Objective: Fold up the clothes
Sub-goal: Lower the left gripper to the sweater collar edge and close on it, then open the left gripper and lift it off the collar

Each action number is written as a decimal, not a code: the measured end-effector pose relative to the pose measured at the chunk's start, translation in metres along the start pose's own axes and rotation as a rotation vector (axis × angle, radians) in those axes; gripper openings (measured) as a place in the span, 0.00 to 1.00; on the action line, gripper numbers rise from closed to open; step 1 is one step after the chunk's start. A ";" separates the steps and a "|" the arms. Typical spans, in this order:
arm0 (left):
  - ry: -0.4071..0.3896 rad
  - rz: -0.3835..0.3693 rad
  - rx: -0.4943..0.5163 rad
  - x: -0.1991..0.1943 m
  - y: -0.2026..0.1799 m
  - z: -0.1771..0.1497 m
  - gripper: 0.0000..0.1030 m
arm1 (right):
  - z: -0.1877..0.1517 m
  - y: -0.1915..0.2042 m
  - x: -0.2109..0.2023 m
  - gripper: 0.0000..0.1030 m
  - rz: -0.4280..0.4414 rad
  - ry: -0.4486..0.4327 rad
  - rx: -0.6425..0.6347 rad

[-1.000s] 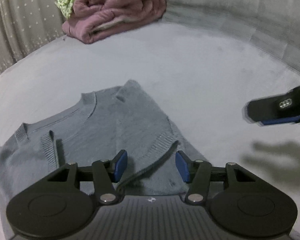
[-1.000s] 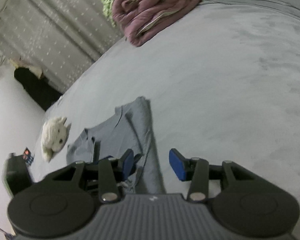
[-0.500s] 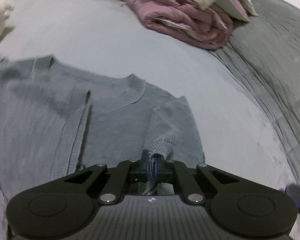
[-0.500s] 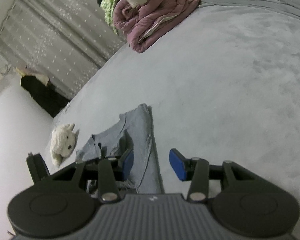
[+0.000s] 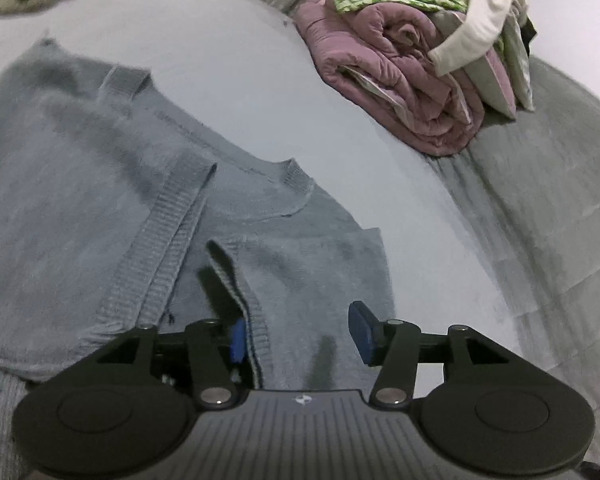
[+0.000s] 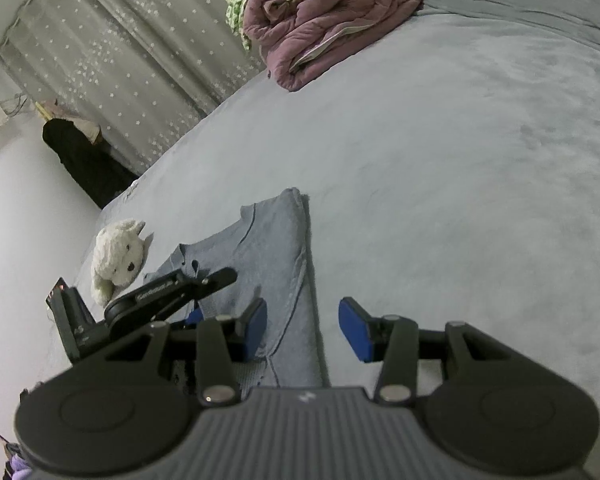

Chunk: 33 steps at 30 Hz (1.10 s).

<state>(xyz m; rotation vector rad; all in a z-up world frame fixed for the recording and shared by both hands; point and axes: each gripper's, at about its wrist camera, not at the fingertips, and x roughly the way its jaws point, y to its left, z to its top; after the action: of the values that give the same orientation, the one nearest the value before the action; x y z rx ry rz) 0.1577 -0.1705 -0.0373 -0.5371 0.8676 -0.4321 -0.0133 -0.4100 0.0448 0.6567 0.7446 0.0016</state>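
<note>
Two grippers work over one grey sweater (image 5: 100, 200) spread flat on the grey bed (image 6: 460, 200), both sleeves folded inward across the body. The left gripper (image 5: 300, 336) hovers low over the right-hand sleeve's ribbed cuff, jaws spread wide, gripping nothing; its left pad sits just beside the cuff edge. The right gripper (image 6: 302, 332) is likewise wide open and empty, above the sweater's side edge. A pile of bedding (image 5: 412, 80) lies well beyond; a white plush toy (image 6: 118, 256) rests nearby.
</note>
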 end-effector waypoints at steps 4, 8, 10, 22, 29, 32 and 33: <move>0.021 0.063 0.062 0.001 -0.009 0.003 0.01 | -0.004 0.006 0.003 0.41 0.000 0.028 -0.049; -0.054 0.016 0.111 -0.020 -0.015 0.016 0.01 | -0.017 0.022 0.011 0.41 0.003 0.101 -0.190; -0.080 0.004 0.116 -0.029 -0.016 0.025 0.01 | -0.026 0.031 0.014 0.41 0.003 0.131 -0.255; -0.113 0.110 0.194 -0.031 0.012 0.060 0.01 | -0.060 0.068 0.020 0.41 0.062 0.209 -0.386; -0.085 0.167 0.218 -0.020 0.026 0.066 0.02 | -0.061 0.070 0.018 0.41 0.038 0.220 -0.408; -0.090 0.160 0.206 -0.019 0.026 0.069 0.02 | -0.064 0.074 0.015 0.41 0.040 0.219 -0.444; -0.088 0.158 0.200 -0.020 0.027 0.070 0.05 | -0.065 0.076 0.015 0.41 0.046 0.219 -0.454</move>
<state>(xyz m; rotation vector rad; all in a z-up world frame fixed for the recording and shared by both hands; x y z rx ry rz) 0.2060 -0.1193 -0.0050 -0.2989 0.7663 -0.3431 -0.0265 -0.3097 0.0420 0.2411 0.9023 0.2813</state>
